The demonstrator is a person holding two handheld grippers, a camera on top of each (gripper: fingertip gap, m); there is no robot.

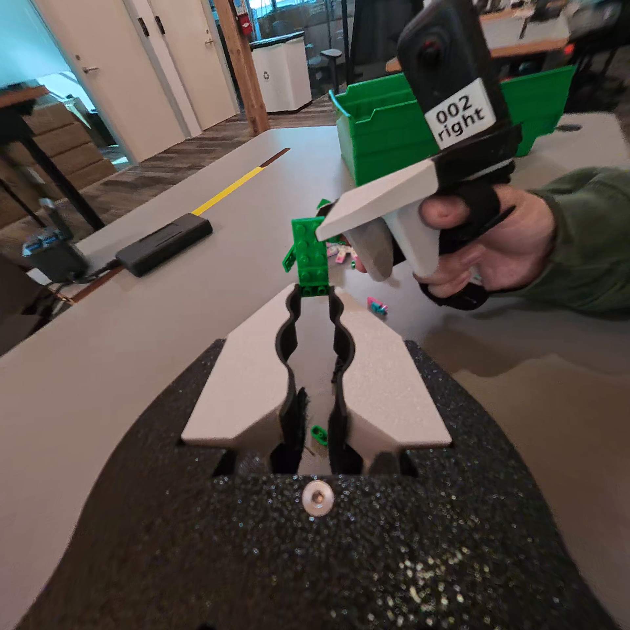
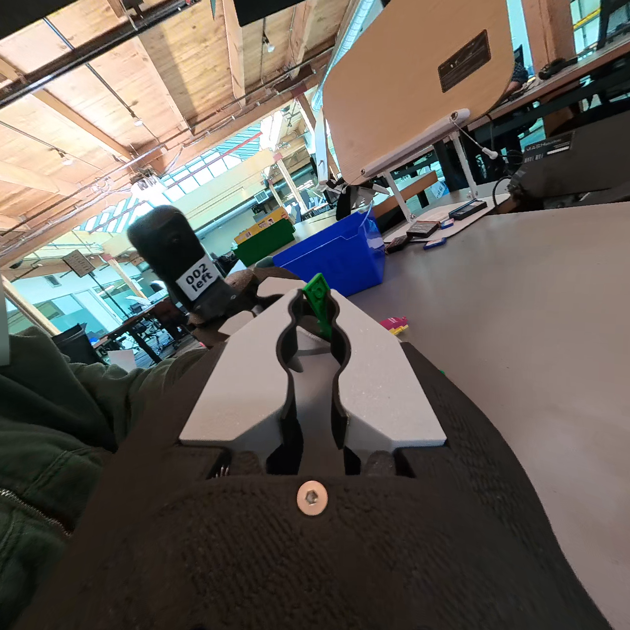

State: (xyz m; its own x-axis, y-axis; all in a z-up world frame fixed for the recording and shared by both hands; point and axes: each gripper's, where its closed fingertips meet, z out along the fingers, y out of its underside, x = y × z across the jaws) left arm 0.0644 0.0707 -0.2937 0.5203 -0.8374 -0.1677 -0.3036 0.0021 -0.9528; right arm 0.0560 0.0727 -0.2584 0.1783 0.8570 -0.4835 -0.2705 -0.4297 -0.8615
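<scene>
My left gripper (image 1: 314, 293) is shut on the bottom of a green brick assembly (image 1: 312, 255) and holds it upright above the grey table (image 1: 170, 341). A small green plate hangs off the assembly's left side. My right gripper (image 1: 335, 235), held in a person's hand (image 1: 494, 252), meets the top right of the assembly. In the right wrist view, my right gripper (image 2: 316, 297) is shut on a thin green plate (image 2: 319, 300) that stands between its fingertips.
A green bin (image 1: 381, 136) stands behind on the table and a blue bin (image 2: 334, 259) on the far side. A black flat box (image 1: 163, 243) lies at the left. Small pink bricks (image 1: 376, 305) and a loose green piece (image 1: 319, 434) lie on the table. The grippers are tip to tip, or close to it. My left tips are roughly 10 centimeters from the loose green piece (image 1: 319, 434).
</scene>
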